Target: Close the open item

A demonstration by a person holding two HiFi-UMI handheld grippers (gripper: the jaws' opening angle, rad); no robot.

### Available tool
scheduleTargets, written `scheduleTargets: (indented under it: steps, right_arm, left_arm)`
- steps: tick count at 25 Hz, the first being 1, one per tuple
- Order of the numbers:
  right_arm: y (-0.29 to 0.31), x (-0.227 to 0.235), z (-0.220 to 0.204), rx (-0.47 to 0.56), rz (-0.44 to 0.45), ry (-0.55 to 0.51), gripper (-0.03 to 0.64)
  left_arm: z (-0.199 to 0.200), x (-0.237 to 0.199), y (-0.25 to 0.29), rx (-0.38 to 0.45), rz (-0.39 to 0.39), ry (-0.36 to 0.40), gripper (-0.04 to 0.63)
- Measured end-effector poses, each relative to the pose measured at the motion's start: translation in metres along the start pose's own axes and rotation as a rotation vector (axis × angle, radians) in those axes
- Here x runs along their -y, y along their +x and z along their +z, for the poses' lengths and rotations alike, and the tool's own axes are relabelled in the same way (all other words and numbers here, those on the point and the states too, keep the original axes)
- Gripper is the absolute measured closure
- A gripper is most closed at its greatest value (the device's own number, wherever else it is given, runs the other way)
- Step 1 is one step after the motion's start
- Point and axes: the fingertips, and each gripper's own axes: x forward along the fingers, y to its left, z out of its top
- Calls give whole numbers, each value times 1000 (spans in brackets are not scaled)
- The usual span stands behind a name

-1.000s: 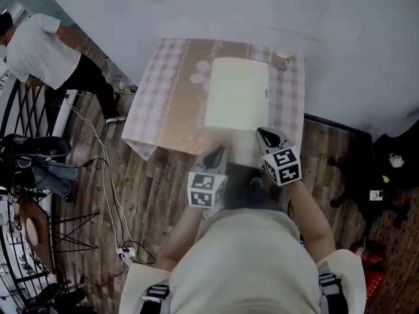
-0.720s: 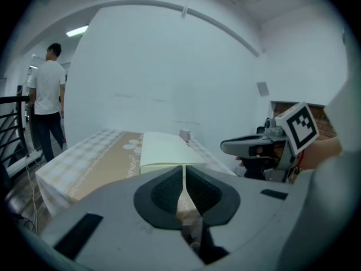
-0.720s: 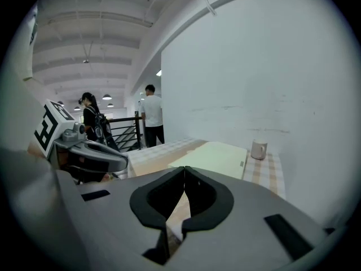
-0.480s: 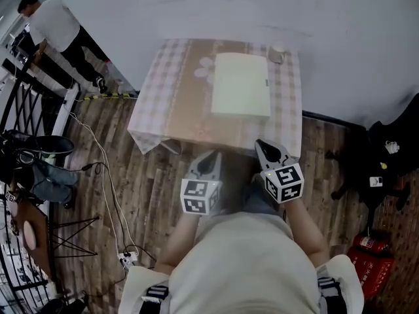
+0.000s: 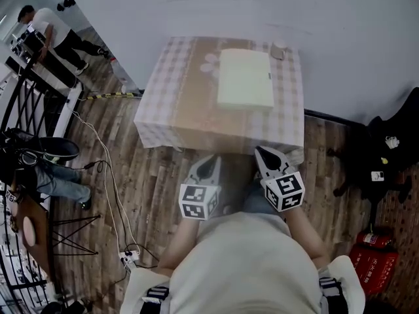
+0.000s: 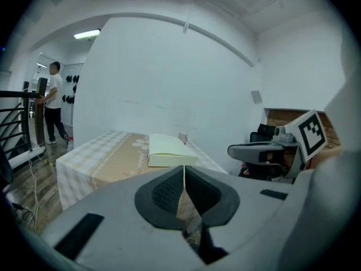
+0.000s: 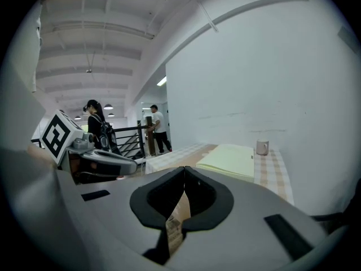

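A white wall [image 5: 275, 5] backs a table [image 5: 177, 103] under checked cloth. Dark wood plank floor [image 5: 124, 195]; a black railing [image 5: 16, 106] at left

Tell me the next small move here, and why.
Probably none beyond resting the grippers: the book lies flat and looks closed on the table. The left gripper, its jaws closing on nothing, and the right gripper, shut and empty, both hang short of the table edge.
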Motion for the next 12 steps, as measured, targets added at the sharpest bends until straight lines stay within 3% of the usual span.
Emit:
scheduleTargets:
  steps: [12]
  right_arm:
    - [-13,-15,1,20,21,-8,617]
  left_arm:
    - [-3,7,-15,26,-6,3,584]
